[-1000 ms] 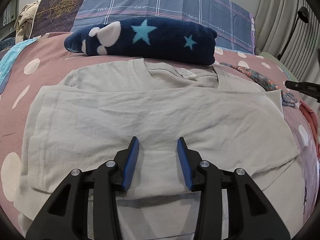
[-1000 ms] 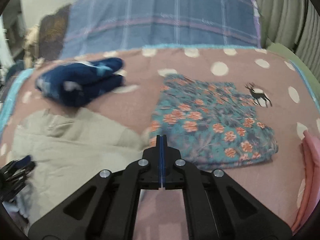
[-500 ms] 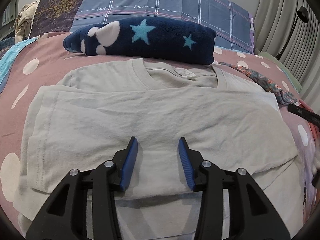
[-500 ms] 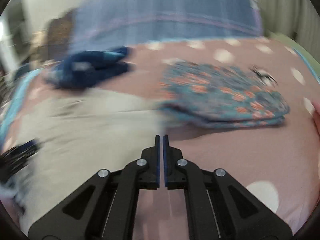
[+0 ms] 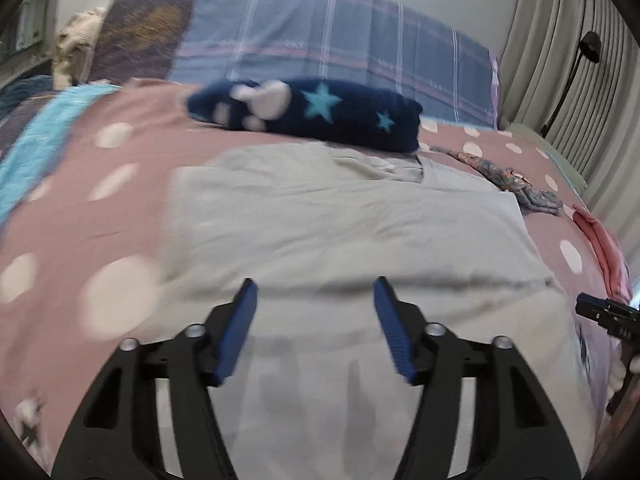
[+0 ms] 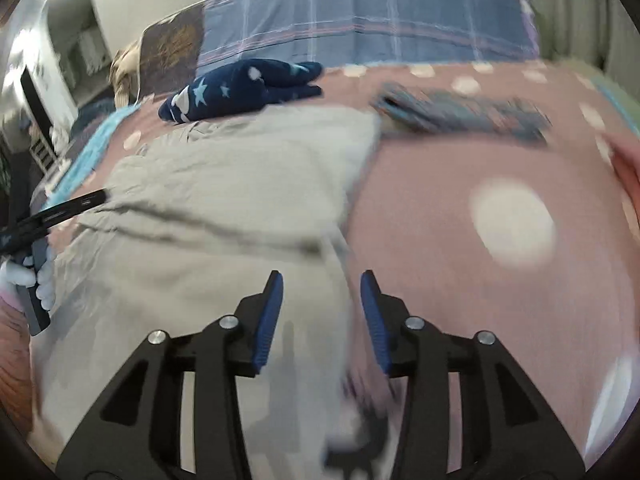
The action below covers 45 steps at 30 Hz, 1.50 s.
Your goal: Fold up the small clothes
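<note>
Blue ribbed pads line both of my tools, set on black plastic frames with silver screws. My left tool [image 5: 314,322] hangs spread wide above the near part of the grey T-shirt [image 5: 340,236], holding nothing. My right tool [image 6: 321,314] is parted too, empty, poised over the shirt's right edge where cloth meets bedspread.

That T-shirt is soft, creased cotton, lying flat on the bed with its lower part folded up over the chest, so a straight doubled edge runs across just ahead of my left tool; its neckline points toward the pillows.

Under it spreads a dusty-pink bedspread [image 6: 460,184] with large white dots. Beyond the collar lies a navy fleece bundle [image 5: 320,114] with light-blue stars and white patches, rolled long. To the right rests a folded floral garment [image 5: 516,184], teal with orange blooms, and past it something pink [image 5: 600,248] at the bed's edge. Plaid blue pillows [image 5: 340,40] and a dark brown one lean against the wall. Pleated curtains [image 5: 580,60] and a thin black lamp stand on the right.
</note>
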Each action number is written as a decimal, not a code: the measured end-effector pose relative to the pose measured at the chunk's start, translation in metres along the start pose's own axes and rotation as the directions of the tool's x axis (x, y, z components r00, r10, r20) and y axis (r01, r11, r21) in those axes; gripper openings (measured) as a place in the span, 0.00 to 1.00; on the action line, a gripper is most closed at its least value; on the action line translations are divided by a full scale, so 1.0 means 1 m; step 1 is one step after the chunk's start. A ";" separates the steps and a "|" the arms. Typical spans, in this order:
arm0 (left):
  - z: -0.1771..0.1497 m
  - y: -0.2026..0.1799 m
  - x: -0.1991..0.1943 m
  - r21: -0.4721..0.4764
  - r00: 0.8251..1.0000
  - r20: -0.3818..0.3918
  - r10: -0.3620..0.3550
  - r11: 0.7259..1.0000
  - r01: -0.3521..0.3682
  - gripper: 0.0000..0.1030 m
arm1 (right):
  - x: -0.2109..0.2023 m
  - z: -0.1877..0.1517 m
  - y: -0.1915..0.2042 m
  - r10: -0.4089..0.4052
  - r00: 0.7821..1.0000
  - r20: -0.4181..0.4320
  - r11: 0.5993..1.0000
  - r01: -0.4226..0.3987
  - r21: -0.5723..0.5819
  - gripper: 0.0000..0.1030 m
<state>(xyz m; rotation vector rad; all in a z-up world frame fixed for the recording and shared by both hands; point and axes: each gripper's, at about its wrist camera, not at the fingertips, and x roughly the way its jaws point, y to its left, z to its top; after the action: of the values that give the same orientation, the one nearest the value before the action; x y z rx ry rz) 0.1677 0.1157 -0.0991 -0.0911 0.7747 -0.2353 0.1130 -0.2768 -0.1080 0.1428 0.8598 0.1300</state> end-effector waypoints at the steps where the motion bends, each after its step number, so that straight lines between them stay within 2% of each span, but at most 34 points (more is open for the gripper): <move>1: -0.013 0.013 -0.017 -0.006 1.000 -0.004 0.019 1.000 -0.019 0.65 | -0.007 -0.014 -0.010 0.015 1.000 -0.016 0.999 -0.014 0.047 0.41; 3: -0.037 0.031 -0.037 -0.030 0.999 -0.036 0.026 0.999 -0.027 0.65 | -0.014 -0.042 -0.028 0.059 0.997 -0.045 0.988 -0.052 0.147 0.41; 6: -0.077 0.047 -0.059 -0.045 0.995 -0.101 0.002 0.999 -0.007 0.65 | -0.032 -0.079 -0.031 0.137 0.990 -0.018 0.966 -0.129 0.226 0.41; 9: -0.111 0.054 -0.070 -0.044 0.989 -0.147 0.012 0.999 -0.018 0.67 | -0.043 -0.095 -0.024 0.222 0.975 -0.015 0.947 -0.212 0.240 0.42; 10: -0.118 0.054 -0.074 -0.034 0.990 -0.140 0.014 0.999 -0.019 0.67 | -0.048 -0.101 -0.021 0.243 0.970 -0.022 0.943 -0.231 0.240 0.42; 12: -0.130 0.053 -0.086 -0.015 0.991 -0.135 0.006 1.000 -0.008 0.74 | -0.053 -0.112 -0.014 0.265 0.963 -0.038 0.938 -0.249 0.242 0.42; 16: -0.148 0.046 -0.099 0.025 0.986 -0.164 -0.035 0.999 0.040 0.76 | -0.068 -0.132 -0.006 0.294 0.955 -0.043 0.927 -0.274 0.255 0.42; 19: -0.161 0.045 -0.111 0.015 0.981 -0.164 -0.106 0.994 0.110 0.76 | -0.083 -0.153 -0.007 0.314 0.949 -0.033 0.917 -0.294 0.269 0.42; 23: -0.181 0.051 -0.130 -0.050 0.967 -0.134 -0.218 0.976 0.213 0.76 | -0.103 -0.186 -0.012 0.371 0.928 0.012 0.876 -0.354 0.327 0.42; 26: -0.201 0.061 -0.146 -0.117 0.947 -0.099 -0.305 0.949 0.293 0.74 | -0.113 -0.205 -0.017 0.417 0.909 0.030 0.840 -0.398 0.368 0.42; 29: -0.217 0.065 -0.159 -0.140 0.931 -0.091 -0.354 0.930 0.340 0.70 | -0.121 -0.220 -0.018 0.445 0.895 0.018 0.825 -0.418 0.381 0.42; 34: -0.224 0.066 -0.163 -0.143 0.915 -0.087 -0.394 0.914 0.380 0.69 | -0.123 -0.231 -0.016 0.496 0.868 0.000 0.803 -0.459 0.381 0.44; 36: -0.219 0.069 -0.157 -0.162 0.905 -0.071 -0.420 0.900 0.405 0.69 | -0.114 -0.225 -0.017 0.542 0.840 0.021 0.763 -0.502 0.408 0.46; 38: -0.215 0.071 -0.150 -0.181 0.895 -0.052 -0.443 0.885 0.428 0.69 | -0.108 -0.220 -0.016 0.568 0.823 0.032 0.743 -0.529 0.410 0.46; 42: -0.210 0.076 -0.142 -0.214 0.876 -0.016 -0.482 0.857 0.468 0.69 | -0.102 -0.213 -0.014 0.588 0.807 0.050 0.730 -0.557 0.397 0.46; 43: -0.210 0.076 -0.143 -0.219 0.876 -0.017 -0.482 0.857 0.467 0.69 | -0.103 -0.213 -0.014 0.588 0.807 0.053 0.728 -0.557 0.401 0.46; 45: -0.215 0.073 -0.150 -0.222 0.878 -0.044 -0.477 0.861 0.457 0.60 | -0.106 -0.216 -0.010 0.587 0.809 0.041 0.734 -0.552 0.395 0.46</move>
<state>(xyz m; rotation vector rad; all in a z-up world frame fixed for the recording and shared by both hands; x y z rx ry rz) -0.0740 0.2243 -0.1625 -0.4721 0.8660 -0.6278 -0.1190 -0.2894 -0.1702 0.7922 0.8987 0.5512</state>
